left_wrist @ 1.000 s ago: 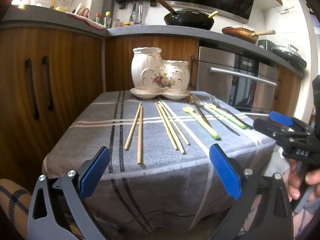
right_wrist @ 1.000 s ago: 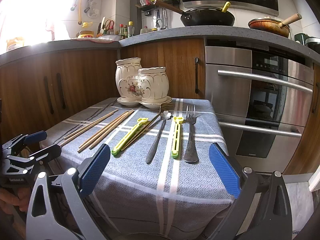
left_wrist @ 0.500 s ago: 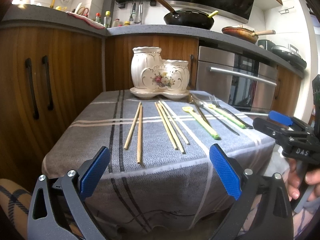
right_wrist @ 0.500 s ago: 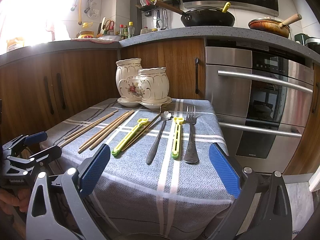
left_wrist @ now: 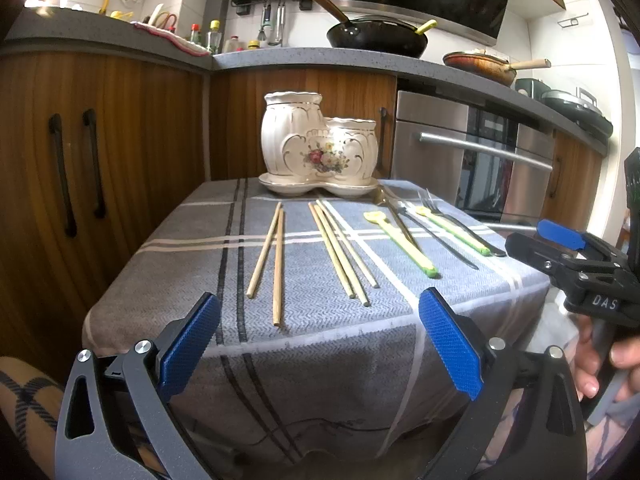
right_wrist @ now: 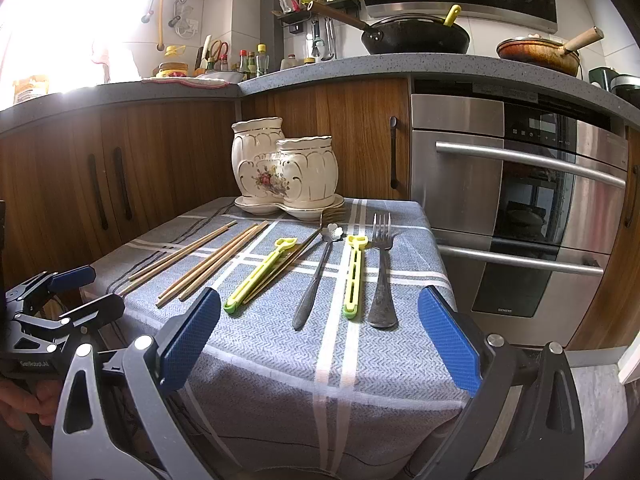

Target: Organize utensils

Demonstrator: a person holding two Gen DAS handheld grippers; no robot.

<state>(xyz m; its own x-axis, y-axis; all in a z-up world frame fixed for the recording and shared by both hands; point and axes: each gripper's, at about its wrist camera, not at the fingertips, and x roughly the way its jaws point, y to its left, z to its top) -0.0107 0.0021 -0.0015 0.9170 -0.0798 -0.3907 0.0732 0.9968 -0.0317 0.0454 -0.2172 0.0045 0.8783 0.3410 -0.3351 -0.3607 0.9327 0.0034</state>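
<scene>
A white floral ceramic utensil holder (left_wrist: 320, 150) (right_wrist: 284, 170) stands on its saucer at the table's far edge. On the grey checked cloth lie several wooden chopsticks (left_wrist: 276, 256) (right_wrist: 212, 258), two yellow-green utensils (right_wrist: 260, 274) (right_wrist: 353, 276), a dark spoon (right_wrist: 316, 276) and a metal fork (right_wrist: 382, 272). My left gripper (left_wrist: 320, 344) is open and empty at the near left table edge. My right gripper (right_wrist: 320, 338) is open and empty at the near right edge. Each gripper shows in the other's view (left_wrist: 560, 248) (right_wrist: 68, 292).
Wooden cabinets (left_wrist: 100, 152) stand to the left and behind. A steel oven (right_wrist: 520, 216) stands to the right. The counter holds a black wok (right_wrist: 416, 36) and a pan (right_wrist: 538, 54). The cloth (left_wrist: 280, 360) hangs over the table's front edge.
</scene>
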